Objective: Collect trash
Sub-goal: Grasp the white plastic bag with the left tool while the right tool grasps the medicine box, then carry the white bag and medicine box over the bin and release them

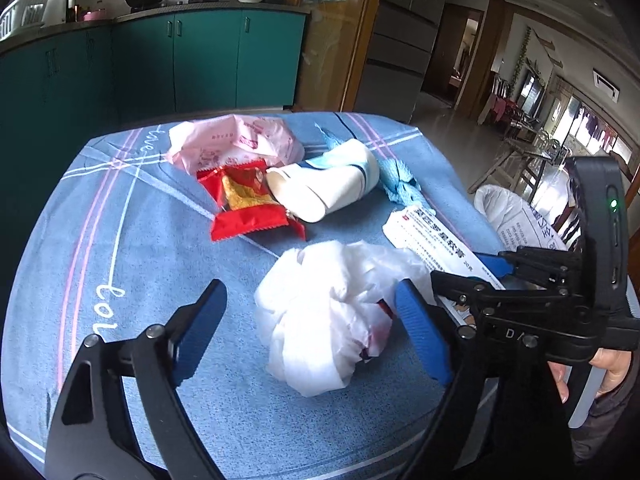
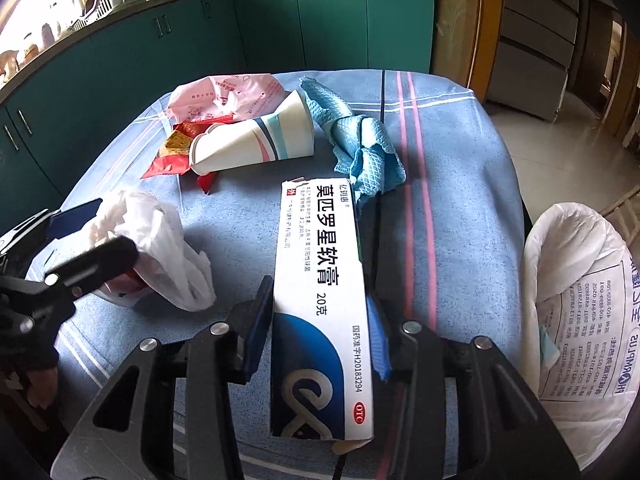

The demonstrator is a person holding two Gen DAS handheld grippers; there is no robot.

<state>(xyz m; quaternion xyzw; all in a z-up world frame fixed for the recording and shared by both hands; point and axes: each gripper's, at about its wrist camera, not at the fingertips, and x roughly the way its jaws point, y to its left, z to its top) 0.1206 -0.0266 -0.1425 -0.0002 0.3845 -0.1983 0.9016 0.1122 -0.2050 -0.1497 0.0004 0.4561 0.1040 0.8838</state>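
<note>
Right tongs (image 2: 318, 334) clamped on box (image 2: 320, 292), long axis toward frame top; left tongs (image 1: 308, 332) wide open around tissue (image 1: 328, 312); cup (image 2: 256, 144), cloth (image 2: 360, 148) beyond.

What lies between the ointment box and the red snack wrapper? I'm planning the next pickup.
The tipped paper cup lies between ointment box and red snack wrapper, clearest in the right wrist view.

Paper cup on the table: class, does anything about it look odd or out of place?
Yes. The paper cup lies tipped on its side rather than upright, its rim resting against the red wrapper. Nothing appears to have spilled from it.
</note>
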